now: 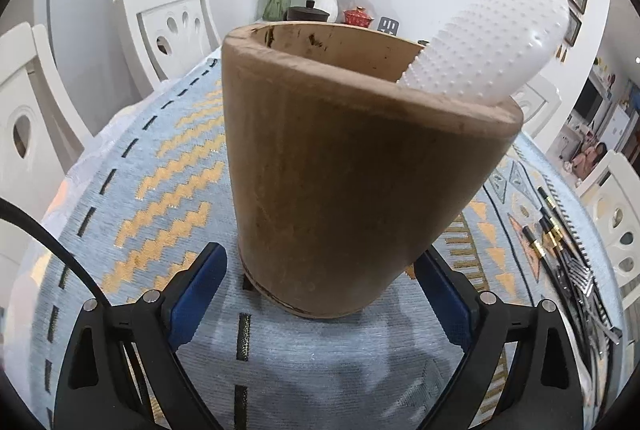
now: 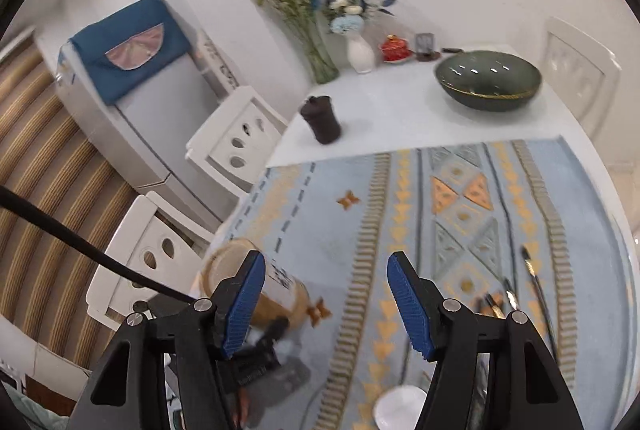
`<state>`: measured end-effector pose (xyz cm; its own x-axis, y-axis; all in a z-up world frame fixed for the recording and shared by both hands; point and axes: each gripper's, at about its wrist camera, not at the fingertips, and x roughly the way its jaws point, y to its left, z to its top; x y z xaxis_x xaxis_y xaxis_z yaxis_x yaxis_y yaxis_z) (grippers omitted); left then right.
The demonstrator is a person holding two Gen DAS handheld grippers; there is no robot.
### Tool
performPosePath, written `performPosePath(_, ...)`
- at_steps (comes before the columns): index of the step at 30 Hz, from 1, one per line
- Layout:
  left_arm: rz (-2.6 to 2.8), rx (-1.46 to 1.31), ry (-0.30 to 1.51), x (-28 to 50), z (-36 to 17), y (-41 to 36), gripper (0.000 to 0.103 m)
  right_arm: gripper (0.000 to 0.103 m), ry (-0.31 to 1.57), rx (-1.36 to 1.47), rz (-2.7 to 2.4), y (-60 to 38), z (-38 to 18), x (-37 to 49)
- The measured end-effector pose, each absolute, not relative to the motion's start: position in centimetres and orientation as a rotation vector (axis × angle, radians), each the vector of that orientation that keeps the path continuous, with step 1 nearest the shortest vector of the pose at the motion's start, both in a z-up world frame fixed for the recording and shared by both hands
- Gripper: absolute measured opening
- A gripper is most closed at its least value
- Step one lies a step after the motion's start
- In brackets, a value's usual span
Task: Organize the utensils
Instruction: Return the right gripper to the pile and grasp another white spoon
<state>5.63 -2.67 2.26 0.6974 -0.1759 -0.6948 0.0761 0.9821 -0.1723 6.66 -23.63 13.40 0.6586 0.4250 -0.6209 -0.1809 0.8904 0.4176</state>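
Blue-padded left gripper (image 1: 320, 294) fingers clasp the base of the brown wooden cylindrical holder (image 1: 352, 166), which stands on the cloth-covered counter (image 1: 160, 190). White dimpled plastic rice paddle (image 1: 488, 46) stands inside: light, stiff, slippery. Right gripper (image 2: 326, 304) is released and empty; black gold-banded chopsticks (image 2: 536, 290) are thin and prone to roll, best pinched mid-shaft.

Both views are evenly and brightly lit by soft indoor light. We see strong fisheye bending and a black vignette at every corner. In the left wrist view the wooden holder (image 1: 352, 166) is sharp, its near side in shade, casting a faint shadow on the tablecloth (image 1: 160, 190). The right wrist view is smeared by motion blur, most along the lower edge; small glints mark the dark bowl (image 2: 488, 80).
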Motion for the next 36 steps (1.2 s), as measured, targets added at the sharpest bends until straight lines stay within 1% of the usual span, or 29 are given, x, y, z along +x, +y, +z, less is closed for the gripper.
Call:
performPosePath(3,-0.138,-0.116,0.8,6.0,2.1,-3.0,0.095,0.062,0.804,0.309,0.31,-25.8,13.1,5.2)
performPosePath(9,-0.122,-0.102,0.826,6.6,1.8,-3.2,0.095,0.062,0.932,0.271,0.287,-28.6,10.8,2.7)
performPosePath(16,-0.111,-0.087,0.841,6.9,1.6,-3.5,0.095,0.062,1.155,0.188,0.331,-27.9,4.4,0.4)
performPosePath(22,-0.107,-0.084,0.84,6.8,1.6,-3.6,0.095,0.062,1.346,0.223,0.347,-27.3,-2.0,0.7)
performPosePath(26,-0.106,-0.084,0.843,6.8,1.6,-3.8,0.095,0.062,1.384,0.248,0.362,-27.0,-3.7,1.3)
performPosePath(28,-0.106,-0.083,0.846,6.8,1.6,-3.7,0.095,0.062,1.405,0.216,0.344,-26.7,-4.3,1.9)
performPosePath(32,-0.106,-0.083,0.849,6.9,1.4,-3.6,0.095,0.062,1.412,0.183,0.335,-25.9,-4.4,2.9)
performPosePath(35,-0.105,-0.082,0.852,6.9,1.4,-3.6,0.095,0.062,1.42,0.103,0.315,-24.8,-4.4,2.8)
performPosePath(36,-0.105,-0.082,0.853,7.0,1.4,-3.5,0.095,0.061,1.416,0.06,0.302,-24.2,-4.4,2.6)
